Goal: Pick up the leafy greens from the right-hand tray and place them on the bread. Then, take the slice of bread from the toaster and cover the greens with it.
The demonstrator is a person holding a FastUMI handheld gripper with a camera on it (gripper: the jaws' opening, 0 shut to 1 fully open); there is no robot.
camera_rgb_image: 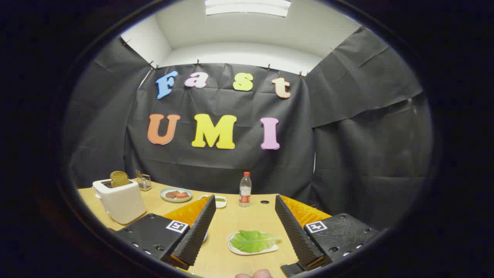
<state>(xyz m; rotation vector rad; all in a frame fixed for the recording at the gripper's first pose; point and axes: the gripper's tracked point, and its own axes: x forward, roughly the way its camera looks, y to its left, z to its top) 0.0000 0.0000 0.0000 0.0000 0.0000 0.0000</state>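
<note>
Hand-held gripper (245, 227) spread wide — leafy greens (254, 240) on a tray (235, 249) between its fingers; bread (119, 178) in toaster (121, 200).

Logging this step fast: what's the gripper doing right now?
Gripper: open, holding nothing; the leafy greens lie on their tray between its fingers.

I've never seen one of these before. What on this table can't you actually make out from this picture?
- The bread for the greens: gripper view, something pale peeks past the left finger, which hides it.
- Small dish behind that finger: partly hidden, contents too small.
- Wire holder beside the toaster: too small.
- Fingertip: cut off by the edge.

The gripper is open over the leafy greens.
</note>
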